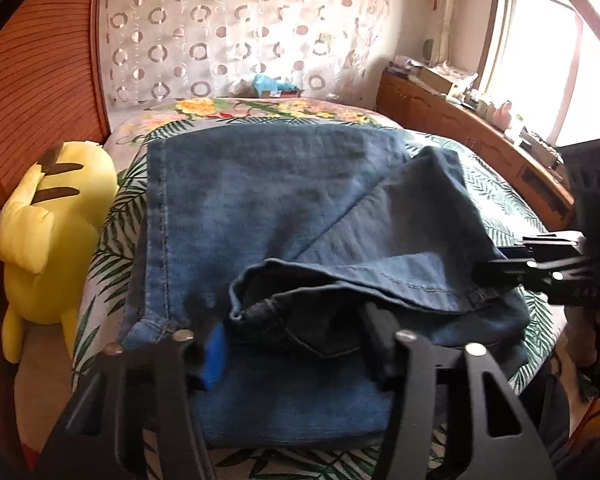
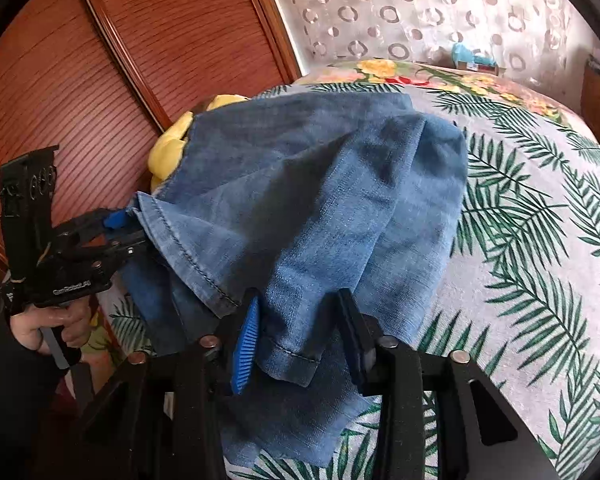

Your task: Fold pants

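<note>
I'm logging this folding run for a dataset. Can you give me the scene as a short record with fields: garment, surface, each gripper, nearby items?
garment: jeans, blue, partly folded, one leg end lifted over the rest
surface: bed with a palm-leaf bedspread
left gripper: astride the hem; whether it pinches cannot be told
right gripper: closed on the hem's other end
nearby: yellow plush toy beside the jeans, against a wooden wardrobe

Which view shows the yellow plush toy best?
The left wrist view: the yellow plush toy lies in full sight between the jeans and the wooden wall. The right wrist view shows only a yellow sliver of it above the lifted denim.
</note>
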Motion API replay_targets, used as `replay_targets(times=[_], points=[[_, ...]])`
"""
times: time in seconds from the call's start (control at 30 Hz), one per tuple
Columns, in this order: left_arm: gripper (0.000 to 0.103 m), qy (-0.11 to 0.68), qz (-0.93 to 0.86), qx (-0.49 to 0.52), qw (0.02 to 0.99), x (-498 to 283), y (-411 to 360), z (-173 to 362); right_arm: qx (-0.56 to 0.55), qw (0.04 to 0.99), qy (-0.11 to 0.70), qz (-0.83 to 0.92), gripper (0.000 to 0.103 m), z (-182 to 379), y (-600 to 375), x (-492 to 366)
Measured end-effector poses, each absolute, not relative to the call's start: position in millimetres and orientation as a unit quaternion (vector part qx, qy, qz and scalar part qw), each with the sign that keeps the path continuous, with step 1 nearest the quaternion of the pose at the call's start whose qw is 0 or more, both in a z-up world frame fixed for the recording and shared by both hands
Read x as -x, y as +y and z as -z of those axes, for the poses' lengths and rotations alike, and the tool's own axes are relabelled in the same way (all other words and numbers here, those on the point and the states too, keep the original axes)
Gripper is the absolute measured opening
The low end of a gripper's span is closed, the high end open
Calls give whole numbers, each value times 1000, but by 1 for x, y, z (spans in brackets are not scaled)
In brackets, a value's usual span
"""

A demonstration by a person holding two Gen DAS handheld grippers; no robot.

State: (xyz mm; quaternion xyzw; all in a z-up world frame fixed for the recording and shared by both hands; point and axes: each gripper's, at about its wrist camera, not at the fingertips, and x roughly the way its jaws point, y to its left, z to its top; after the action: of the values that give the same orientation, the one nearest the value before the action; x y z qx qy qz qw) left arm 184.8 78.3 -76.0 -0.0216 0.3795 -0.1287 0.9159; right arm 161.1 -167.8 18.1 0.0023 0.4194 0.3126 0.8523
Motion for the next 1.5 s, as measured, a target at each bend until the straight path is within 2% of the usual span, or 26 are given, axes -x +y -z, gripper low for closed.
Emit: replay_targets(times=[0.03,0.1,0.17,0.2,0.63,0.8,1.1,1.5], points=[[48,378,128,18,917,-185,77,76,-3,853,417,-315,24,-21,-167,-162],[32,377,127,12,917,-186,75,77,-1,857,408,-316,13,-23,-171,-164],[28,372,131,13,919,-185,73,75,2,865,393,-312,9,-34,-171,-166],[22,367,132,13,921,-183,72,72,1,869,385,-310,8,-40,-171,-167],[21,267,149,27,952,-126,68,-4,43,903,283,-322,6,-138,-150,-172],[21,258,143,31,955,-117,76,-13,69,906,254,-331,5,-151,-126,-174],[21,307,100,20,946,-121,102,26,134,894,256,-341,5,-103,-51,-195],[22,370,84,30,925,-133,116,75,91,889,310,-325,5,-68,-12,-238]])
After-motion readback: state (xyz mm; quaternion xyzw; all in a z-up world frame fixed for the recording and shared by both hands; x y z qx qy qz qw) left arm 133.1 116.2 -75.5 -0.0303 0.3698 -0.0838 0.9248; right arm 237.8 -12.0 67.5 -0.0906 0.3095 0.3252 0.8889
